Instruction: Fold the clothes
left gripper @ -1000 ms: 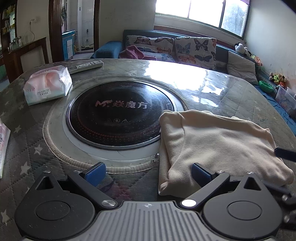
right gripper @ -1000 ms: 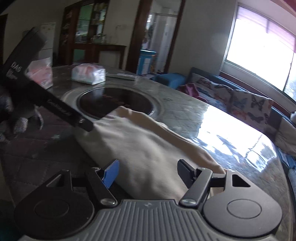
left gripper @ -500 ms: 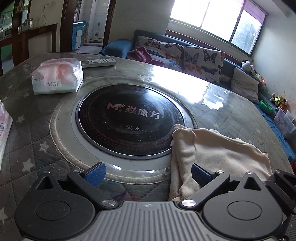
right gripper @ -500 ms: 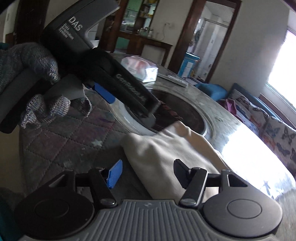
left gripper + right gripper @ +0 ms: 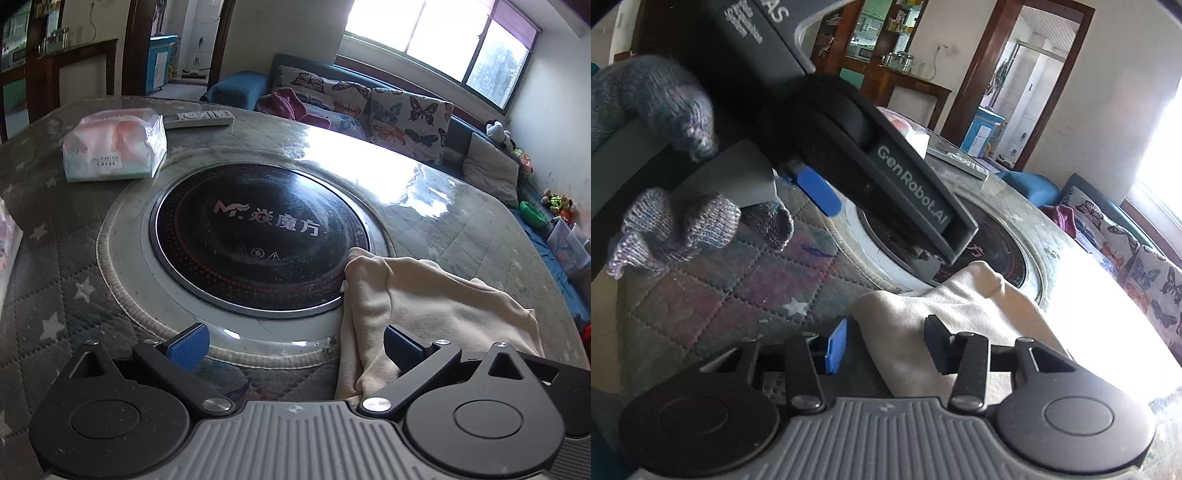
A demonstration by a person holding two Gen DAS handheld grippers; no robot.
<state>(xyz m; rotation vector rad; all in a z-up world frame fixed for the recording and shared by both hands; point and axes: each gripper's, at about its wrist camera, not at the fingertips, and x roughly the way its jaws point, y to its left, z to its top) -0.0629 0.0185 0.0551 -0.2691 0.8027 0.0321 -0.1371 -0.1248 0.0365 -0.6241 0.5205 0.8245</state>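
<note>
left tongs (image 5: 293, 345) wide open, right tongs (image 5: 886, 341) agape over garment (image 5: 967, 314)

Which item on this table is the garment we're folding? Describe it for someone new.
Find the round black cooktop set in the quilted table. At its near right rim lies a folded cream garment, one corner overlapping the black glass. It is plain soft cloth; the tissue pack is plastic-wrapped.

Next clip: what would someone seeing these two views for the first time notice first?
The big round black cooktop set into the middle of the quilted table draws the eye, with the folded cream garment lying at its right edge. In the right wrist view, the left hand-held gripper, held by a grey knit-gloved hand, looms large over the cloth. A tissue pack sits at the table's far left.
</note>
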